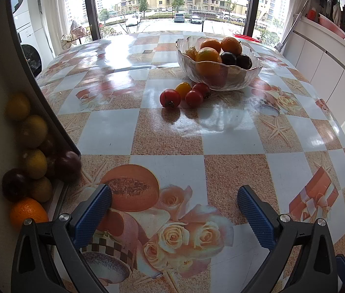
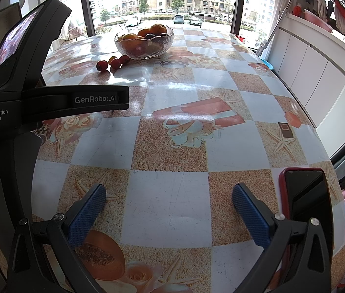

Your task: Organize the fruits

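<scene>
At the bottom of the left wrist view the left claw [image 1: 174, 196] stood spread wide, its blue pads [image 1: 93, 216] apart and holding nothing, low over the bench [image 1: 167, 141] and its checked, rose-printed cloth. At the bottom of the right wrist view the right claw [image 2: 169, 195] was spread just as wide and also held nothing. A phone in a red case [image 2: 305, 195] lay on the bench at the lower right of that frame, just beside the right-hand pad. The body of the other device [image 2: 26, 102], black and lettered "GenRobot.AI", filled the left side of the right wrist view.

At the left edge of the left wrist view a heap of fruit sat behind a dark edge: an orange [image 1: 27, 211] lowest, dark plums [image 1: 67, 164] and yellow fruits [image 1: 33, 163] above it. What held them could not be made out.

Farther up, near the middle of the frame, four small tomatoes [image 1: 170, 98] lay on the cloth in a close cluster, three red and one yellow [image 1: 182, 89], just in front of the bowl. The glass bowl [image 1: 245, 78] stood in the upper centre-right, holding oranges [image 1: 207, 57] and dark plums [image 1: 228, 58]. In the right wrist view the same bowl [image 2: 123, 46] appeared in the upper centre-left with the tomatoes [image 2: 102, 66] at its lower left.

Beyond the bench, windows [image 1: 172, 0] showed parked cars and apartment blocks, and white cabinets [image 1: 318, 58] ran along the right.
</scene>
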`<state>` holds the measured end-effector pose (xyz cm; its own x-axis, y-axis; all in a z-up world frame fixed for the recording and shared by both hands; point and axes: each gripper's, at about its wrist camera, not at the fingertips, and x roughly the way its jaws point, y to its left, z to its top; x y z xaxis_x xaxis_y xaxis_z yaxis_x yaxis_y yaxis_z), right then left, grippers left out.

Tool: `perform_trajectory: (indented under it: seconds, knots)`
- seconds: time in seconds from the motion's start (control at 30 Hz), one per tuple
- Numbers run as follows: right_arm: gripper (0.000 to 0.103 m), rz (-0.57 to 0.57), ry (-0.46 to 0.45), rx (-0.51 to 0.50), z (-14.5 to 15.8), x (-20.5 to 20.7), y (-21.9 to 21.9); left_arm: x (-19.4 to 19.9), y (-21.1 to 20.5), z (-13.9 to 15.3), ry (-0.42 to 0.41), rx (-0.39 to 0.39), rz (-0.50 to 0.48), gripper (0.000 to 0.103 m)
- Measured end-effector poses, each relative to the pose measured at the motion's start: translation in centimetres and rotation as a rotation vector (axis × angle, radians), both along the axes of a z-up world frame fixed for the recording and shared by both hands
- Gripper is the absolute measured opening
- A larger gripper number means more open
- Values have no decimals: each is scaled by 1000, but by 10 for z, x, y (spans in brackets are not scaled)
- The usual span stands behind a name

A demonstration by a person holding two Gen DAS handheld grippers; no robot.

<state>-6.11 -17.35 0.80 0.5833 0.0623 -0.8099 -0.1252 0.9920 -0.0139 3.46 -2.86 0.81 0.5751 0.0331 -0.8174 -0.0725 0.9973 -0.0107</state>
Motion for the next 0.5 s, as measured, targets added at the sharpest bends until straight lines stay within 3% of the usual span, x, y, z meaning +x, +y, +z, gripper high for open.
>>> perform_trajectory:
  seconds: [0.5]
  knots:
    - [103, -1, -1, 0, 0, 0, 0, 0, 0, 0, 0, 0, 0, 103]
